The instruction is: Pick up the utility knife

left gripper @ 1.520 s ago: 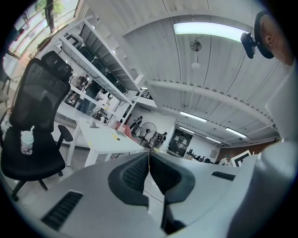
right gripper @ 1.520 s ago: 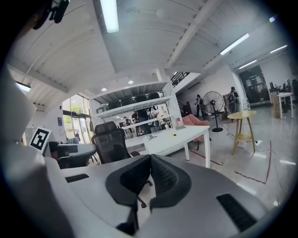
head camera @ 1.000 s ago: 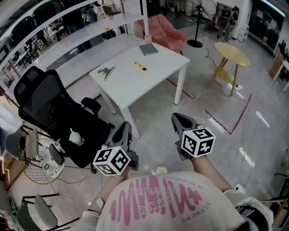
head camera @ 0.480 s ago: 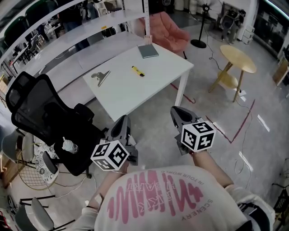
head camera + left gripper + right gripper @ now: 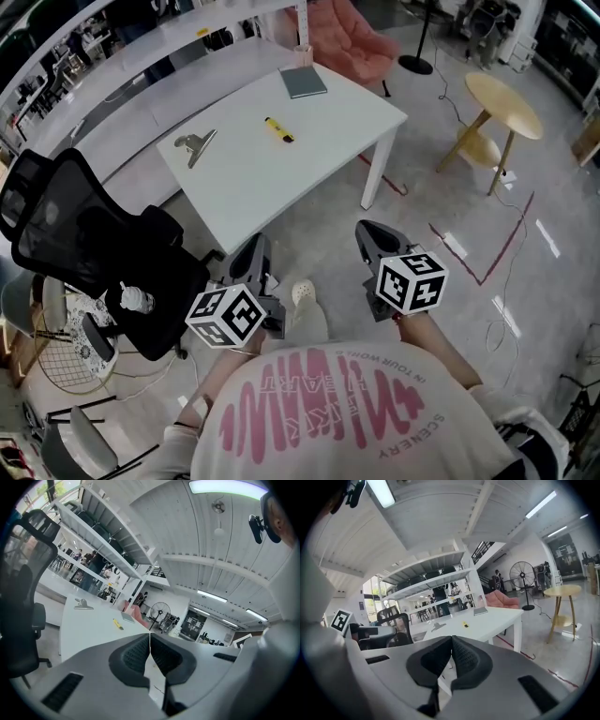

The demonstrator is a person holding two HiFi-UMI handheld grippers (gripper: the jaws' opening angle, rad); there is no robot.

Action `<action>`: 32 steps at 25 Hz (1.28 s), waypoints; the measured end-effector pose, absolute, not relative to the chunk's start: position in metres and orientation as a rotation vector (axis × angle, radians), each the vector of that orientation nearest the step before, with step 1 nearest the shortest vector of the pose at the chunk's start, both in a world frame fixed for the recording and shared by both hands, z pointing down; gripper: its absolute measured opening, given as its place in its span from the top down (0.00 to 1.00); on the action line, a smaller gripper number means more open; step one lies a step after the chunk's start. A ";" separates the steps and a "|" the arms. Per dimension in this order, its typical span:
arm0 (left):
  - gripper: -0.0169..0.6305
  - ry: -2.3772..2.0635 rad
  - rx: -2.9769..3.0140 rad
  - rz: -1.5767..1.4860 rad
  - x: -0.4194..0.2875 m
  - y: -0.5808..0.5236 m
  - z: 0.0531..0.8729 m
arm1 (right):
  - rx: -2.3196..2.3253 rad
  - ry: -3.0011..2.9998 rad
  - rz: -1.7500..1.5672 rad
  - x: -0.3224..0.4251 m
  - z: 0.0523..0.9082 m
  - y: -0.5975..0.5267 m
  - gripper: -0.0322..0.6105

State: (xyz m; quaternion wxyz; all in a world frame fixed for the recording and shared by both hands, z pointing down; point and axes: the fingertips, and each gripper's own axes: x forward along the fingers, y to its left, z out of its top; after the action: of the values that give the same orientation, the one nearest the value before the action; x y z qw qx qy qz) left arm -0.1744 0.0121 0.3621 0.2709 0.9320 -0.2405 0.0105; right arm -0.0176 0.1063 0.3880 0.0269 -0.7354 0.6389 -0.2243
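Observation:
The yellow utility knife [image 5: 277, 129] lies near the middle of the white table [image 5: 319, 141]. It also shows small and far off in the left gripper view [image 5: 117, 624] and the right gripper view [image 5: 465, 625]. My left gripper [image 5: 257, 244] and right gripper [image 5: 365, 229] are held side by side over the floor, short of the table's near edge and well apart from the knife. Both point toward the table. The left gripper [image 5: 150, 637] has its jaws shut with nothing between them, and so does the right gripper [image 5: 452, 639].
A metal binder clip [image 5: 194, 144] lies left of the knife and a grey notebook [image 5: 303, 82] at the table's far end. A black office chair [image 5: 84, 234] stands close on the left. A round yellow side table [image 5: 503, 94] is at the right, a pink armchair [image 5: 352, 42] behind.
The table and knife have come nearer and lower in the head view as the person walks toward them. Both grippers keep their pose and stay shut.

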 end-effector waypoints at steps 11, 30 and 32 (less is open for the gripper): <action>0.94 -0.626 2.482 0.090 -0.089 -0.080 0.384 | -2.275 1.912 -0.767 0.071 0.407 0.016 0.93; 0.94 -0.541 2.540 -0.028 0.060 -0.281 0.338 | -2.279 1.949 -0.583 0.205 0.350 -0.188 0.93; 0.94 -0.545 2.533 -0.025 0.065 -0.289 0.340 | -2.281 1.941 -0.594 0.212 0.353 -0.193 0.93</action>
State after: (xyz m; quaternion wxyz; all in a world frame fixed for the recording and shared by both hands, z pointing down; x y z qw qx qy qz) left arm 0.0645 -0.2893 0.3398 0.2720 0.9407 -0.2023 -0.0092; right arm 0.2116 -0.1930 0.3531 0.0440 -0.7464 0.6349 -0.1944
